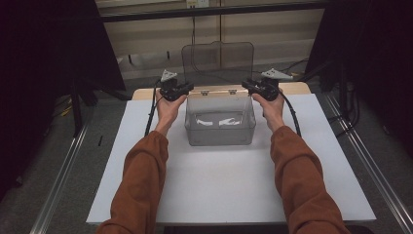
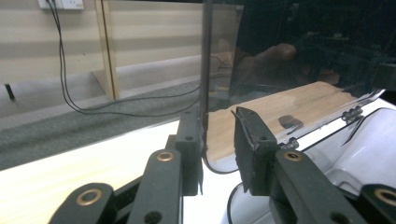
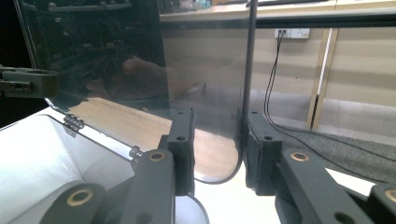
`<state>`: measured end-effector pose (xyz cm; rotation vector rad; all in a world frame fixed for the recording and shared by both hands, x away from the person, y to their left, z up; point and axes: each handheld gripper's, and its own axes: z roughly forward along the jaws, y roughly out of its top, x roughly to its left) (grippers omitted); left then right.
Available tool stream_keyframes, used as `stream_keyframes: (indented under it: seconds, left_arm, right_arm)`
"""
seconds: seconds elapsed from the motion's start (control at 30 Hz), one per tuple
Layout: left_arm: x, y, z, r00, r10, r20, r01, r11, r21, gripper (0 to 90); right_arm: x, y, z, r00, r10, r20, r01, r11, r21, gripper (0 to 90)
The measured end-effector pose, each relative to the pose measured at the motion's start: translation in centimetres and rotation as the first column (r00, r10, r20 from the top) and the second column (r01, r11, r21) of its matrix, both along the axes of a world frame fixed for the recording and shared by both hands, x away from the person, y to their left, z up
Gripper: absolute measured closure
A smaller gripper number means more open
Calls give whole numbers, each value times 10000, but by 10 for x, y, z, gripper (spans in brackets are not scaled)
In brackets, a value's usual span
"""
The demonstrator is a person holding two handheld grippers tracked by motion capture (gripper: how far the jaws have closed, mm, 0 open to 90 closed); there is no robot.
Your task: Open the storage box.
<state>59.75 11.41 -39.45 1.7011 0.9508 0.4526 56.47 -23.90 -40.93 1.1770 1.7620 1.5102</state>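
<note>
My left gripper [image 1: 181, 89] and right gripper [image 1: 253, 87] sit at the far corners of the box [image 1: 220, 119] mid-table, jaws parted astride the upright lid's [image 1: 218, 59] side edges, not yet pinching. Held there, I judge, to swing it. Bare table [image 1: 219, 180] lies near me.

overhead forward-down, gripper views flanking lid [image 1: 218, 57]
</note>
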Motion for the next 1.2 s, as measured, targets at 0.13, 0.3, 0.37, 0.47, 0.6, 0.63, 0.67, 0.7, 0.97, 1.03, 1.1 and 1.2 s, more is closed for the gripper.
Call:
stream_keyframes:
  seconds: [0.13, 0.3, 0.37, 0.47, 0.6, 0.63, 0.67, 0.7, 0.97, 1.03, 1.1, 1.2]
  left_arm:
    - [1, 0, -1, 10000, 60, -51, -60, 10000, -20, 728]
    - [4, -1, 0, 9997, 114, -230, -112, 9999, 84, 729]
    - [4, -1, 0, 9994, 116, -319, -114, 9999, 49, 729]
    - [7, -1, 2, 9982, 110, -584, -99, 9998, 182, 729]
    - [9, -1, 4, 9960, 111, -882, -95, 9998, 180, 729]
    - [10, -1, 5, 9954, 129, -948, -116, 9998, 135, 730]
    - [10, -1, 5, 9949, 128, -1000, -119, 9999, 104, 732]
    - [10, -1, 5, 9945, 119, -1041, -108, 9999, 114, 732]
    - [12, 0, 5, 9909, 174, -1335, -185, 9998, -74, 732]
    - [12, -1, 6, 9892, 208, -1453, -216, 9998, -42, 732]
    - [13, -2, 6, 9885, 244, -1492, -251, 9997, -33, 728]
    - [13, -2, 6, 9878, 261, -1538, -249, 9996, 92, 721]
  right_arm:
    - [2, 0, 4, 9994, 21, -342, -21, 10000, -12, 674]
    - [4, -1, 4, 9982, -11, -597, 23, 9998, 207, 676]
    - [5, -1, 4, 9977, 10, -681, 8, 9996, 266, 681]
    - [7, -1, 5, 9965, -37, -840, 63, 9995, 303, 688]
    - [9, -2, 5, 9944, -68, -1057, 122, 9987, 503, 702]
    - [9, -2, 5, 9938, -60, -1108, 122, 9984, 555, 702]
    - [10, -2, 5, 9933, -83, -1155, 155, 9980, 617, 702]
    - [10, -2, 5, 9925, -86, -1216, 172, 9974, 701, 702]
    - [16, -2, 10, 9785, -240, -2048, 456, 9938, 1012, 698]
    - [18, -2, 10, 9761, -243, -2160, 480, 9933, 1053, 695]
    - [19, -2, 10, 9722, -265, -2326, 540, 9921, 1129, 695]
    - [20, -1, 12, 9653, -352, -2586, 663, 9915, 1122, 690]
